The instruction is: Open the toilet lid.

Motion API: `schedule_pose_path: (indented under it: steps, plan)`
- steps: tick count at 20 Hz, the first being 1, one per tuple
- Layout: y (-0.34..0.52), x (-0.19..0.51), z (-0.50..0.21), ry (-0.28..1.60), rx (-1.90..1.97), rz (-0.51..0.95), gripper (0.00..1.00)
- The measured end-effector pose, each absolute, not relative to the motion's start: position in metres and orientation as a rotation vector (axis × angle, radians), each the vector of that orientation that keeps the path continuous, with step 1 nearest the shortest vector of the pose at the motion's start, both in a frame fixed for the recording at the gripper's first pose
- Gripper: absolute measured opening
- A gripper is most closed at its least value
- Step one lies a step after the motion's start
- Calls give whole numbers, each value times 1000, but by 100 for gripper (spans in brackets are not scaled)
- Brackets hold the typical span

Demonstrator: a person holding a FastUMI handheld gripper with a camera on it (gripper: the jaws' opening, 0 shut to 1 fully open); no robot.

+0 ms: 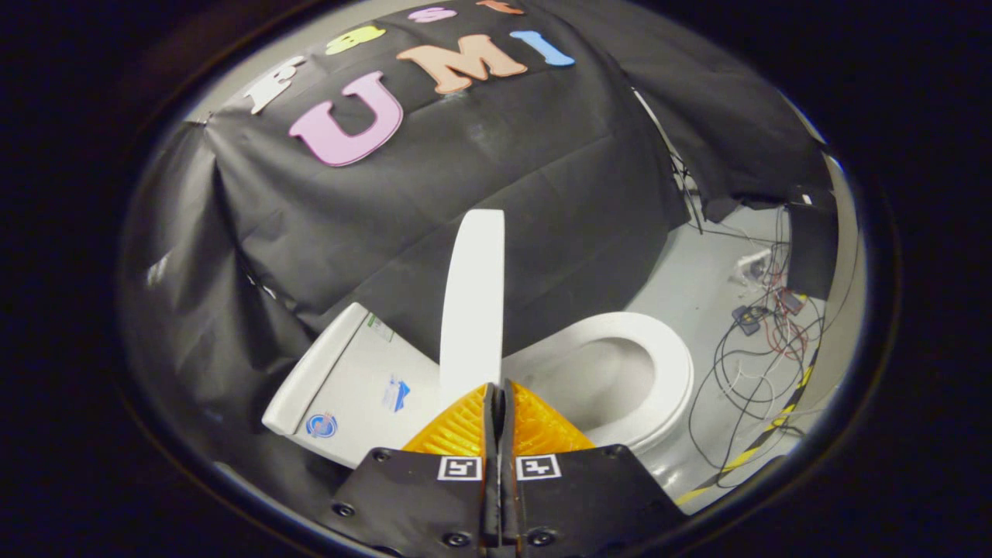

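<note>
Gripper view. The toilet lid (pixel 473 298) stands raised, seen edge-on as a tall white slab rising straight ahead of the fingertips. The gripper (pixel 498 387) has its two fingers drawn together, with only a thin dark seam between them and nothing visibly clamped there. The fingertips sit at the lid's lower edge; contact cannot be confirmed from this angle.

Landmark: the lid. To one side of it lies the toilet seat (pixel 659 372), a white oval ring lying flat, and the bowl (pixel 601 380) is open to view inside the ring. To the other side of the lid sits the tank (pixel 349 380), white, with small stickers on its face. The view is tilted, so the tank appears to slope away from the lid.

Behind the lid hangs the black cloth wall (pixel 403 225), creased and draped. Beyond the seat, farther from the lid, the pale floor (pixel 690 287) carries a tangle of cables (pixel 756 349) and a yellow-and-black striped strip (pixel 763 442).
</note>
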State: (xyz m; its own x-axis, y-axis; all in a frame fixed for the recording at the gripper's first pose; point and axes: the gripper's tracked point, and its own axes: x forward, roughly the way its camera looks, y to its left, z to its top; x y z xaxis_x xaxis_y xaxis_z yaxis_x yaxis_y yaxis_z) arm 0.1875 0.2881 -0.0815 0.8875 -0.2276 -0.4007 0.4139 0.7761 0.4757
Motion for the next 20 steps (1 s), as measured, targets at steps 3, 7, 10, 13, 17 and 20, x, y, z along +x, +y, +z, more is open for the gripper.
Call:
schedule_pose_path:
  steps: [3, 7, 10, 13, 17, 20]
  plan:
    - [297, 192, -72, 355, 482, -364, 2]
    - [313, 199, -61, 375, 389, -393, 2]
    - [324, 203, -53, 404, 297, -417, 2]
    - [341, 211, -44, 422, 230, -410, 2]
    - [362, 220, -34, 437, 168, -410, 2]
    - [380, 230, -29, 445, 124, -405, 2]
